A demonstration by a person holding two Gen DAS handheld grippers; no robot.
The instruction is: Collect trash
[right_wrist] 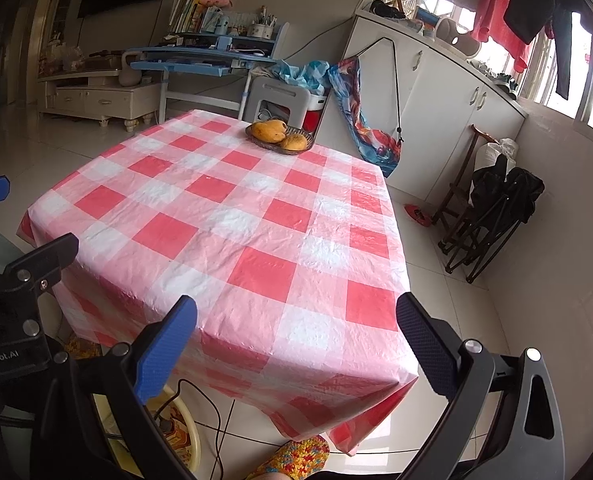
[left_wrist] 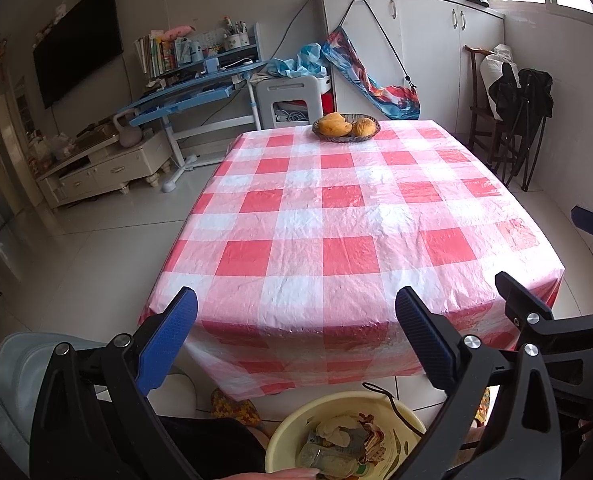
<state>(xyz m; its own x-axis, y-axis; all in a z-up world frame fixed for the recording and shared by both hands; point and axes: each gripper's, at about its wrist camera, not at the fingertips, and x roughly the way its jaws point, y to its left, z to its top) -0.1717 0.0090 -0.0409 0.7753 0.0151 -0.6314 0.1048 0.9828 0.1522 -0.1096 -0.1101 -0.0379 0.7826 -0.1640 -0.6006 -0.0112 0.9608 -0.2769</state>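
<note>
A pale yellow basin (left_wrist: pixel 292 428) sits on the floor below the table's near edge, holding crumpled wrappers and paper trash (left_wrist: pixel 342 442); its rim also shows in the right wrist view (right_wrist: pixel 190 432). My left gripper (left_wrist: pixel 296 316) is open and empty, above the basin at the near edge of the table. My right gripper (right_wrist: pixel 296 320) is open and empty, just right of it over the near right corner. The table with the red-and-white checked cloth (left_wrist: pixel 336 216) carries no trash that I can see.
A dark wicker bowl of yellow mangoes (left_wrist: pixel 346 126) stands at the table's far edge, also in the right wrist view (right_wrist: pixel 279 136). A black cable (right_wrist: pixel 216 412) trails by the basin. Folded chairs (right_wrist: pixel 488 216) stand right, a blue desk (left_wrist: pixel 192 88) behind.
</note>
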